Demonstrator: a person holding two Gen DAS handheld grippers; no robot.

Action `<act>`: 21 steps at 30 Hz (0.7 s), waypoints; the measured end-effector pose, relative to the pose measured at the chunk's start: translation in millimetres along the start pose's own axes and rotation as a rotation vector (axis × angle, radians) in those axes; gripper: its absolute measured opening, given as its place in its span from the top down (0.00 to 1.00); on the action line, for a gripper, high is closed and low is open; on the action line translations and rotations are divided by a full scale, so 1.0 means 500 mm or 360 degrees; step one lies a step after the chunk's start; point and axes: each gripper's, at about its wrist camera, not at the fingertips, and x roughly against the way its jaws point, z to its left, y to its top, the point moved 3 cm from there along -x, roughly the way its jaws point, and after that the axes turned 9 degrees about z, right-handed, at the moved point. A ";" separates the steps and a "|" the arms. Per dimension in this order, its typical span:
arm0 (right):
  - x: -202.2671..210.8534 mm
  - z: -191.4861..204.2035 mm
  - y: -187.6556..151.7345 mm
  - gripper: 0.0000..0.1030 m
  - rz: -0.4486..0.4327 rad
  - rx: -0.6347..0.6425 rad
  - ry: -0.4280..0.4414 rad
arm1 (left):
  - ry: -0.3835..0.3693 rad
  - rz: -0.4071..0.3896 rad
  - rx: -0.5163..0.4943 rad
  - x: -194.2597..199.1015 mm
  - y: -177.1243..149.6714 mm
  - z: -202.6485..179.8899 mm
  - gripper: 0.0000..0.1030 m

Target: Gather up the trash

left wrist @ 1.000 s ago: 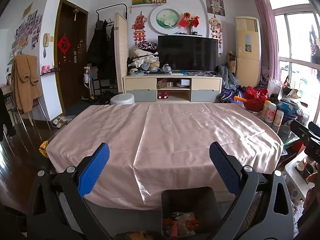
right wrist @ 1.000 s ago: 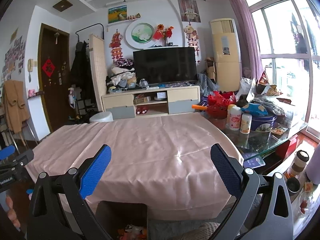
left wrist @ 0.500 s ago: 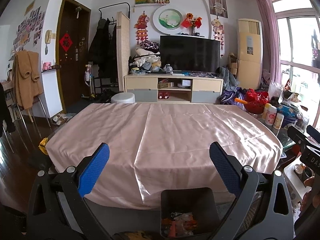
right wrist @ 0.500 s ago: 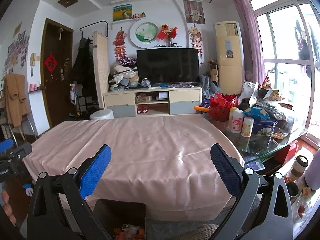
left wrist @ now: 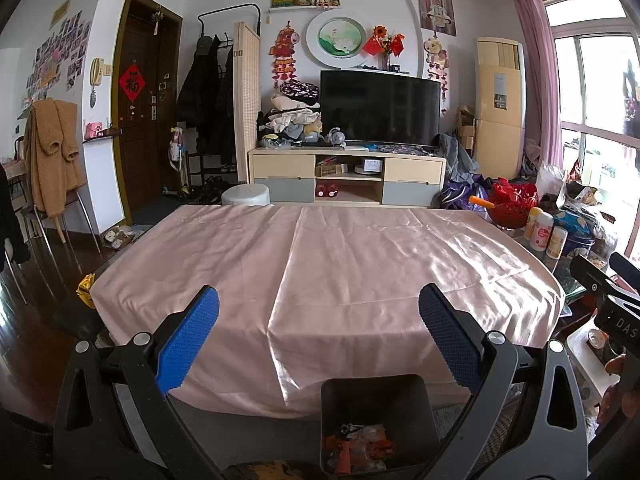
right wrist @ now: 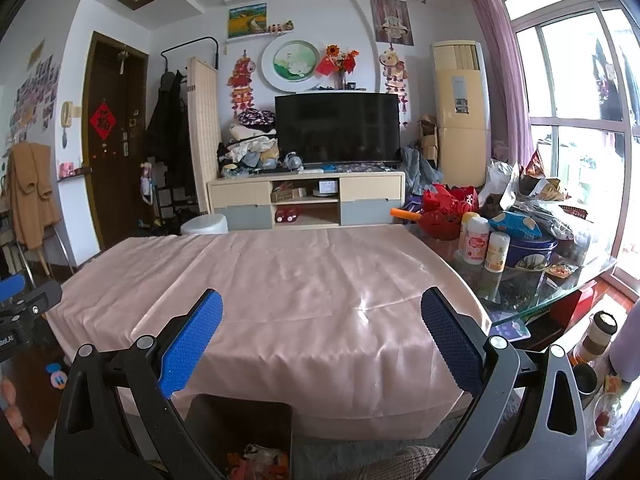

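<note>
While both the left gripper point(left wrist: 319, 320) and right gripper point(right wrist: 321, 324) hover empty with jaws apart above the pink-clothed counter point(left wrist: 340, 256), collected trash point(left wrist: 356, 446) sits in the dark bin point(left wrist: 376, 400) just before it, so collecting looks nearly finished.

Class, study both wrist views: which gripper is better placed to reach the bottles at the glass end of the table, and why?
Right, probably. In the right wrist view the bottles stand just right of the open right gripper. From the left gripper, also open, they sit further off at the far right, with the right gripper between.
</note>
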 end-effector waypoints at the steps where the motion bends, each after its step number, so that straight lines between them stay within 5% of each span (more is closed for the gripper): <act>1: 0.000 0.000 0.000 0.03 0.0002 0.0001 0.0001 | 0.0000 0.0001 -0.0001 0.000 0.001 0.001 0.08; 21: -0.001 0.020 0.011 0.03 0.0005 0.0029 0.0024 | -0.0002 -0.0005 0.0010 0.000 0.002 -0.001 0.08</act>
